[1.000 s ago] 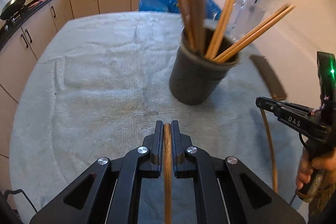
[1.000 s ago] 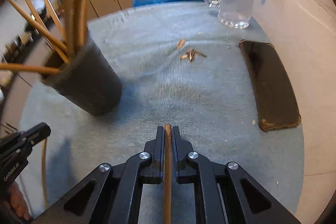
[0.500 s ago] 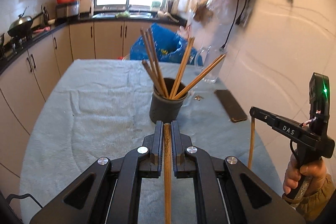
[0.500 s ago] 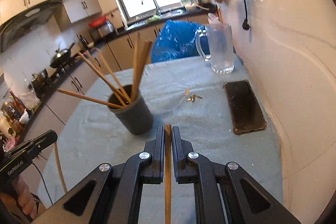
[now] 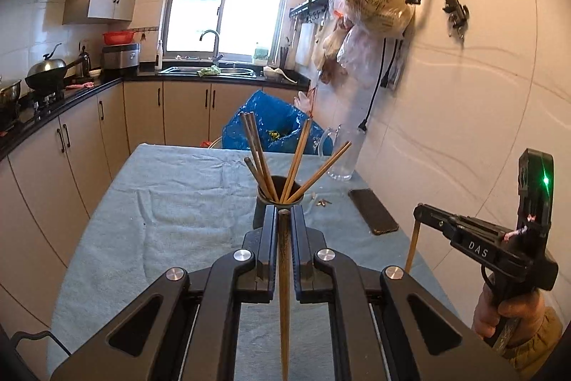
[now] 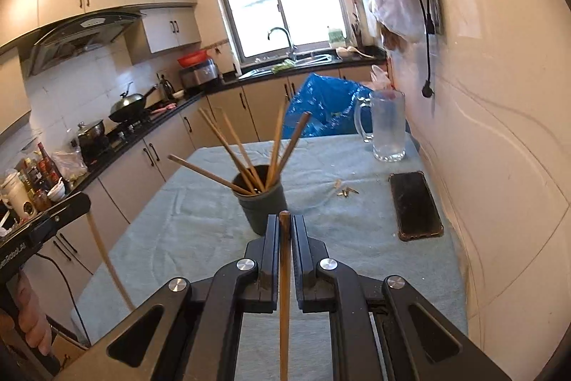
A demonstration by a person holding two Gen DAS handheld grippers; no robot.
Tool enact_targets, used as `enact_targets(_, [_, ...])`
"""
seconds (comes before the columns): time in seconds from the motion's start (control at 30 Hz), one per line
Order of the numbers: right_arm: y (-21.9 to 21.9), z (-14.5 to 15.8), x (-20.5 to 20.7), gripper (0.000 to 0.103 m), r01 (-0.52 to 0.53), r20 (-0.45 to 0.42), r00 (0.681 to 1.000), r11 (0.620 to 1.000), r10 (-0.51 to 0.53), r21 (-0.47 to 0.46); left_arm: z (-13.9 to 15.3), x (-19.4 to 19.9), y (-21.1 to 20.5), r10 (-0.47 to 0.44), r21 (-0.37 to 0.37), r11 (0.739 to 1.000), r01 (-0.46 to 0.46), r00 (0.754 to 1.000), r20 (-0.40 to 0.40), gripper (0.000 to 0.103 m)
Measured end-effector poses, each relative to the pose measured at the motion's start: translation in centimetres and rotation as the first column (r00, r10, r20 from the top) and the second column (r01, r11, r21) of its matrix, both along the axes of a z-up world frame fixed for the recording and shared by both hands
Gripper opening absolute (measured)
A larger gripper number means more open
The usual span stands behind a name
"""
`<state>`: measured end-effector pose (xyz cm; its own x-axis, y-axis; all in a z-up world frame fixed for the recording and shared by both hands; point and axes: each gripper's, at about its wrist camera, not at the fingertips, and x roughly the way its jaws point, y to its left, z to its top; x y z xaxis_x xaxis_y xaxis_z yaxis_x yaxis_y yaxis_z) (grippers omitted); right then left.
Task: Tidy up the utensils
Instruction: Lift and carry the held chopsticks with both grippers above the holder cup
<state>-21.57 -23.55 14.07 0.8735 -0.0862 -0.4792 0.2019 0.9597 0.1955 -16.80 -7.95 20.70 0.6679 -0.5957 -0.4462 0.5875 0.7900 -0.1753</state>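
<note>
You hold one chopstick (image 5: pixel 284 274) clamped in your left tool (image 5: pixel 284 216) and a second chopstick (image 6: pixel 284 274) clamped in your right tool (image 6: pixel 284 220), each pinched near its upper end with the shaft hanging down. They look light, stiff and smooth, so they may pivot in the pinch; a hold nearer the middle would likely steady them. The dark holder (image 6: pixel 264 206) stands upright on the cloth-covered surface (image 6: pixel 178 231) ahead of both tools, with several chopsticks (image 6: pixel 246 163) fanned out in it. Both tools hover above the surface, level, side by side. A phone (image 6: pixel 415 204) lies near the wall, a glass mug (image 6: pixel 387 127) beyond it.
</note>
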Motion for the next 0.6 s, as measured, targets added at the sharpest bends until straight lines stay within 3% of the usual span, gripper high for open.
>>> enact_targets(0.27, [0.8,1.3,-0.1,0.007,-0.005,0.038,0.999,1.0,0.006,-0.015,1.3,0.0,0.7,-0.015,-0.056,0.998,0.016,1.0,0.004,0.006])
enact_targets(0.6, [0.3,3.9,1.7,0.007,-0.001,0.098,0.995,1.0,0.002,-0.007,5.6,2.2,0.4,0.01,-0.11,0.994,-0.003,0.998,0.066,0.006])
